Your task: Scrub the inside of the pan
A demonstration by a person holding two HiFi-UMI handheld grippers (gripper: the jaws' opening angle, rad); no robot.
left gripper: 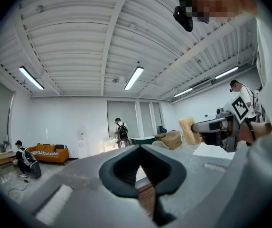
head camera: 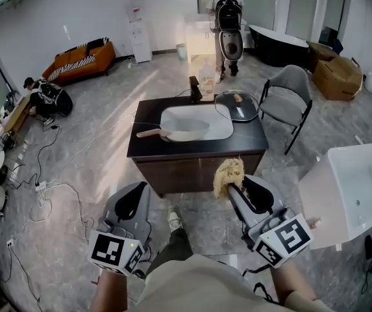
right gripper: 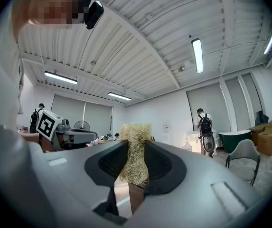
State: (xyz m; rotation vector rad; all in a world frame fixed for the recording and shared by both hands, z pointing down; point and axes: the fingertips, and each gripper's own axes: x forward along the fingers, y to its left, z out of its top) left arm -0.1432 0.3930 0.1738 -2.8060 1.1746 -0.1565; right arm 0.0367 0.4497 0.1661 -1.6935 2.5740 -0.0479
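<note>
Right gripper [right gripper: 133,167]: pinching a straw-coloured fibrous scrubber [right gripper: 135,146], which sticks out above the jaws. Left gripper [left gripper: 143,170]: jaws pressed together, nothing between them. In the head view both sit at the bottom of the frame, well apart from the dark surface [head camera: 250,138] at centre. Pan [head camera: 189,134] lies at the lower edge of the white basin [head camera: 198,116], tan handle pointing left. Glass lid [head camera: 237,106] is just right of the basin.

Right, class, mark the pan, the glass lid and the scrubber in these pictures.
pan [head camera: 189,135], head view, on its bowl.
glass lid [head camera: 234,111], head view, on the glass, off centre.
scrubber [right gripper: 135,151], right gripper view, on the middle of its fibres.
</note>
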